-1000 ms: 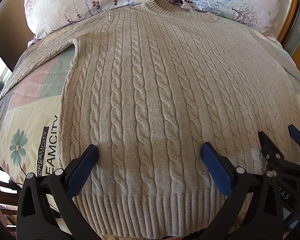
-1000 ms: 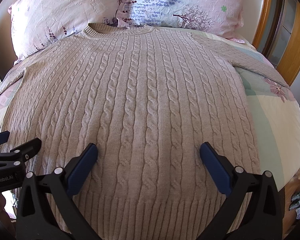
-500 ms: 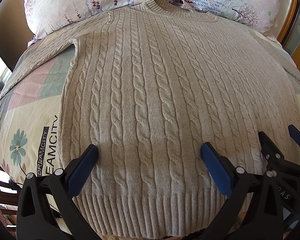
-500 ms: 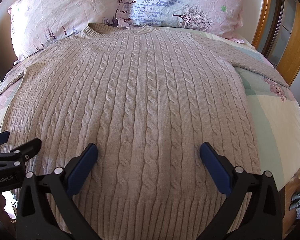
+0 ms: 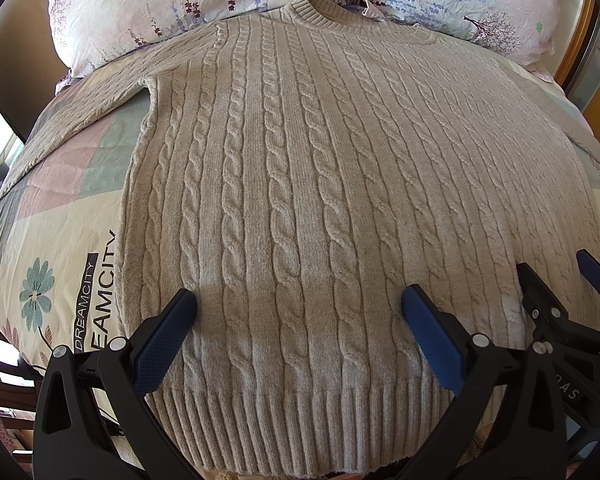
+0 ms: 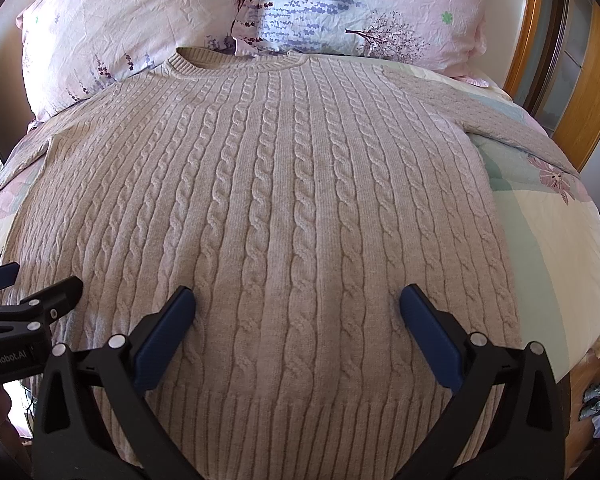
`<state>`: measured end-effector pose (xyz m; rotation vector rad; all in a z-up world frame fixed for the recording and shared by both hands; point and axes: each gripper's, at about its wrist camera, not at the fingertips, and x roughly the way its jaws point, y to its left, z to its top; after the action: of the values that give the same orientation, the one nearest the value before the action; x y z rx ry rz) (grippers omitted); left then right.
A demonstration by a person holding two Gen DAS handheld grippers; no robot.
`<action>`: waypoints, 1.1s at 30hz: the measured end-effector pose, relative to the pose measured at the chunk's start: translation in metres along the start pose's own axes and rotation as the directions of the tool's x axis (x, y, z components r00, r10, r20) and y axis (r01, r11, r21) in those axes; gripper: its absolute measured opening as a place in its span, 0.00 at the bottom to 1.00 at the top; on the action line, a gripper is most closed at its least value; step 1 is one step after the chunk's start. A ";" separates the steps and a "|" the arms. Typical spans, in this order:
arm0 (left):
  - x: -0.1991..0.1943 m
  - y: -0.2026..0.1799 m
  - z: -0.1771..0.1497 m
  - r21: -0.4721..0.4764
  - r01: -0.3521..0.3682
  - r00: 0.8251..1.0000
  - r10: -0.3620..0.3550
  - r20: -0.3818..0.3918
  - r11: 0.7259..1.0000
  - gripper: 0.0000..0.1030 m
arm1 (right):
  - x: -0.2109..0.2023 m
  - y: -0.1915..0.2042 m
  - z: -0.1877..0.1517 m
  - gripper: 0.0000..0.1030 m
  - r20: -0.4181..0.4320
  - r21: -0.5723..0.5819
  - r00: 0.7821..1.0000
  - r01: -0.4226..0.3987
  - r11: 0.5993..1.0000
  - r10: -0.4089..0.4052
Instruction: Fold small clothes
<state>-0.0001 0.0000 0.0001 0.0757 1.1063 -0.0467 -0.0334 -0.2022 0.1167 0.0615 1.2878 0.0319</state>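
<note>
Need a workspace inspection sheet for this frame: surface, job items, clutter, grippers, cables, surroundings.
Surface: bed quilt, patchwork, floral print, DREAMCITY lettering.
Job's things: beige cable-knit sweater lying flat, front up, unfolded, sleeves spread sideways, collar toward the pillows.
Clutter: nothing seen on the quilt.
Grippers: left gripper open above the hem; right gripper open above the hem; neither holds fabric.
Cables: nothing seen clearly.
Surroundings: two floral pillows at the head; wooden frame at right; small items low beside the bed, unidentifiable.
</note>
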 end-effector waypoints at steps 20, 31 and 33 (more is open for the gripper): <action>0.000 0.000 0.000 0.000 0.000 1.000 0.000 0.000 1.000 0.99 | 0.000 0.001 -0.001 0.98 -0.002 0.000 1.000 0.000 1.000 0.000; 0.001 -0.001 0.002 0.017 0.003 1.000 -0.003 -0.001 1.000 0.99 | 0.002 0.002 -0.003 0.98 0.034 -0.040 0.999 -0.029 0.999 0.031; 0.000 0.000 0.002 0.020 0.006 1.000 -0.006 0.007 1.000 0.99 | 0.001 -0.003 -0.008 0.98 0.098 -0.102 0.991 -0.080 0.992 0.090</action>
<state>0.0019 -0.0004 0.0007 0.0899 1.0987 -0.0631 -0.0405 -0.2054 0.1137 0.0332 1.1786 0.1630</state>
